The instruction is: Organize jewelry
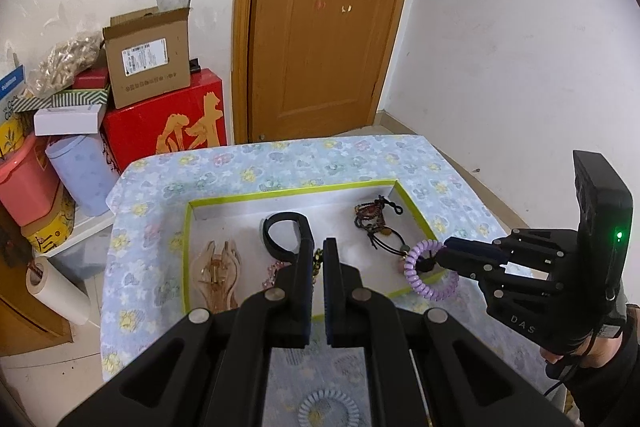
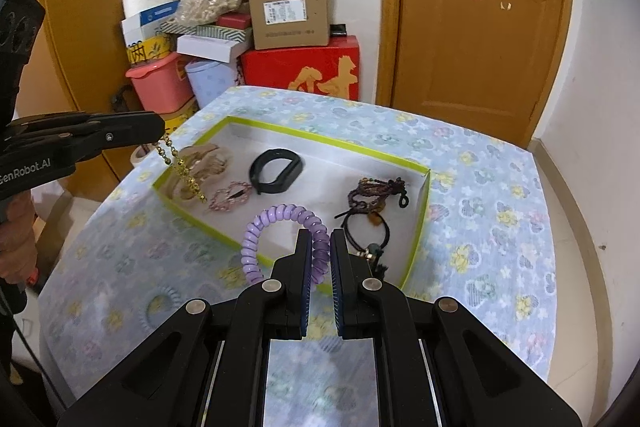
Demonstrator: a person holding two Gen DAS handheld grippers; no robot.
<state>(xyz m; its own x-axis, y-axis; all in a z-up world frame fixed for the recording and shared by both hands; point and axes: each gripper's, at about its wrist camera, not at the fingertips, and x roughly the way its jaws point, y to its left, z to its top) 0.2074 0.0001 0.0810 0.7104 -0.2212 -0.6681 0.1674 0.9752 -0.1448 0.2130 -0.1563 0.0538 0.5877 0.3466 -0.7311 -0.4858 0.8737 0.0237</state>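
A shallow white tray with a lime-green rim (image 1: 288,191) (image 2: 328,141) lies on the flowered table. In it lie a beige hair claw (image 1: 216,271) (image 2: 200,163), a pink beaded clip (image 2: 230,195), a black wristband (image 1: 280,231) (image 2: 276,169) and dark cord bracelets (image 1: 376,223) (image 2: 374,195). My left gripper (image 1: 318,247) (image 2: 162,131) is shut on a gold bead chain (image 2: 186,171) that hangs over the tray's left end. My right gripper (image 2: 320,239) (image 1: 442,253) is shut on a purple coil hair tie (image 2: 276,231) (image 1: 424,267) above the tray's near right rim.
A pale blue coil hair tie (image 1: 326,407) (image 2: 158,307) lies on the cloth in front of the tray. Stacked boxes, a red box (image 1: 164,123) (image 2: 304,67) and a pink bin stand beyond the table's far left. A wooden door (image 1: 320,27) is behind.
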